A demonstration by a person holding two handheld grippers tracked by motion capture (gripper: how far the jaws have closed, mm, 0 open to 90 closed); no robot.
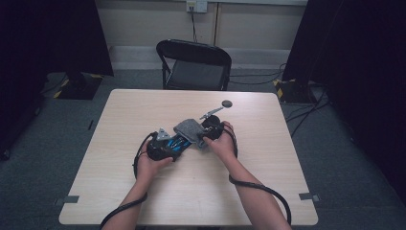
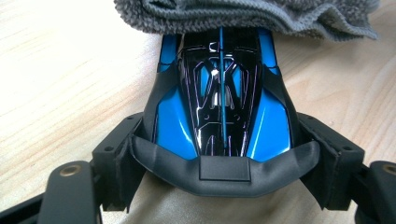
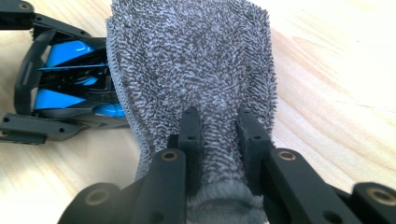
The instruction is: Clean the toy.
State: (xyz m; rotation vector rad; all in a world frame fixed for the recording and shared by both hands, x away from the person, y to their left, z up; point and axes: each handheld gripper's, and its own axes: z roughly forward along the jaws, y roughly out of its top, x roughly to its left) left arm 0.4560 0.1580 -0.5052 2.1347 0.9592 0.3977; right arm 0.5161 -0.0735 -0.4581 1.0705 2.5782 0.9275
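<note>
- Jaws of the left gripper squeeze the sides of a blue and black toy car, low in the middle of the left gripper view.
- Jaws of the right gripper pinch a fuzzy grey cloth at the bottom of the right gripper view.
- The cloth lies over one end of the car.
- Both sit mid-frame on the pale wooden worktop in the high view.
- A small grey disc lies near, a bit higher up.

Left gripper: our jaws stood wide, clamped around what we held.
Right gripper: our jaws were pinched tight; forearms converged mid-table.
</note>
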